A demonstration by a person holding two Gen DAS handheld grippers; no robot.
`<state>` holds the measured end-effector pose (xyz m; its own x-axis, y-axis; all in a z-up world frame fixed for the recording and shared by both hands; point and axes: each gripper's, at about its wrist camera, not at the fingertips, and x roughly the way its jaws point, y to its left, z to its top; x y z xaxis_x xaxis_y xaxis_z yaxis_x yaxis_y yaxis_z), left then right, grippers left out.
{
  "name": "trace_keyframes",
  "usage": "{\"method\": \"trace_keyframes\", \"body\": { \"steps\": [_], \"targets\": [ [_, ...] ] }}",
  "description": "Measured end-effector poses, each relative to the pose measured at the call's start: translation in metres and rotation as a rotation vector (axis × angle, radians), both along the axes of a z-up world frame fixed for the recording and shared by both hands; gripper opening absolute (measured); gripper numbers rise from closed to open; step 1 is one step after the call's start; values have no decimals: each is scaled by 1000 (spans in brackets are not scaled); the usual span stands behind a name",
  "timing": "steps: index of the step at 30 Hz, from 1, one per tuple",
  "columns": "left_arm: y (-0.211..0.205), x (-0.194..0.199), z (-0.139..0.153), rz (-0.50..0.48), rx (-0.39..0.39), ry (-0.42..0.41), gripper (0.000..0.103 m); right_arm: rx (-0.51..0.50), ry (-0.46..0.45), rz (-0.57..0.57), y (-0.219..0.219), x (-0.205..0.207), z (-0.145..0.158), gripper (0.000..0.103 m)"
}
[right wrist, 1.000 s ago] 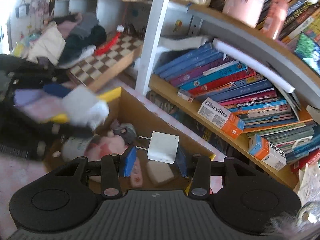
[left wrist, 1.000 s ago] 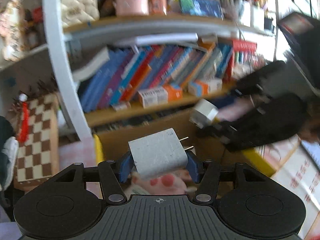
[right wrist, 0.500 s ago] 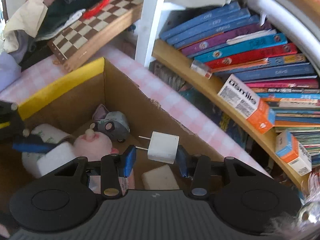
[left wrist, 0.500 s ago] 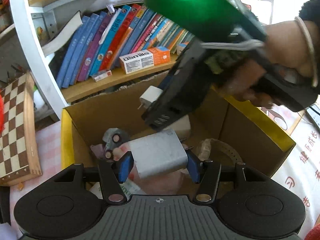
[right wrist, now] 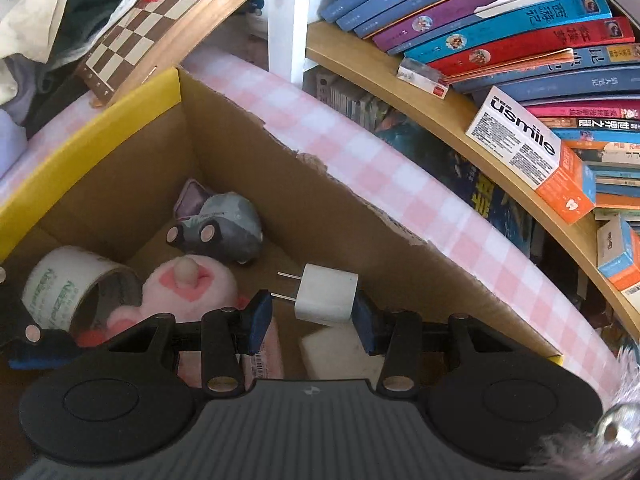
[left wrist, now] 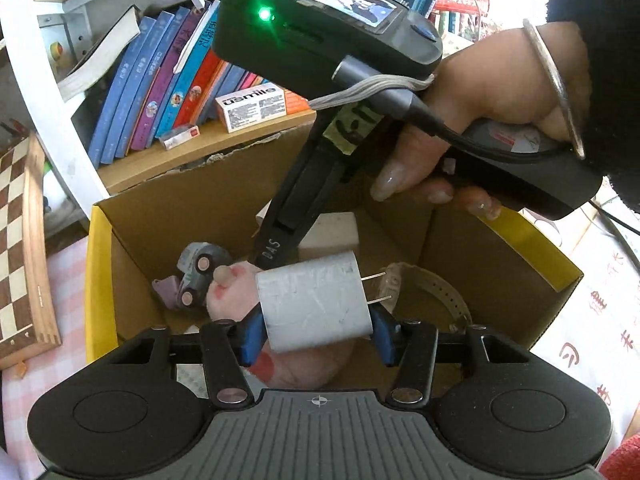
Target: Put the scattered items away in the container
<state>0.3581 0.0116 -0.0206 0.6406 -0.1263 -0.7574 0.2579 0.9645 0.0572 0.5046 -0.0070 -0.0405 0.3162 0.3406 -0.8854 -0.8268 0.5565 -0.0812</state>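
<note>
Grey plug: scuffed grey plastic charger block (left wrist: 316, 306), light, rigid; my left tongs (left wrist: 316, 330) clamp its flat sides.
White plug: small white plastic charger cube (right wrist: 326, 294), slick; my right tongs (right wrist: 312, 320) hold it over the brown cardboard box (right wrist: 132, 160).

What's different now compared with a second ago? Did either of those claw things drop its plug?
Neither dropped anything. Both moved from facing the bookshelf to above the open cardboard box. The left gripper still clamps the grey charger; the right gripper still carries the small white plug and now reaches in front of the left camera. The toys inside the box look unmoved.
</note>
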Motion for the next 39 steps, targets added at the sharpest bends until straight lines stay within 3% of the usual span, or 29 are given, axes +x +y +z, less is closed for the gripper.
{"method": "trace_keyframes", "body": {
  "steps": [8,15,20,29,39],
  "targets": [
    [4,-8,10,26,20,-47,75,46,19,-14,-5,1,5,59],
    [8,-25,27,50,18,-106,79,105,21,-45,-21,-2,19,74],
    [19,-43,45,99,-25,-172,80,209,27,-86,-43,-8,45,78],
    [45,-91,75,244,-129,-304,80,357,-63,-147,-99,-36,86,81],
    [53,-114,67,352,-130,-293,80,381,-111,-193,-143,-62,87,82]
  ]
}}
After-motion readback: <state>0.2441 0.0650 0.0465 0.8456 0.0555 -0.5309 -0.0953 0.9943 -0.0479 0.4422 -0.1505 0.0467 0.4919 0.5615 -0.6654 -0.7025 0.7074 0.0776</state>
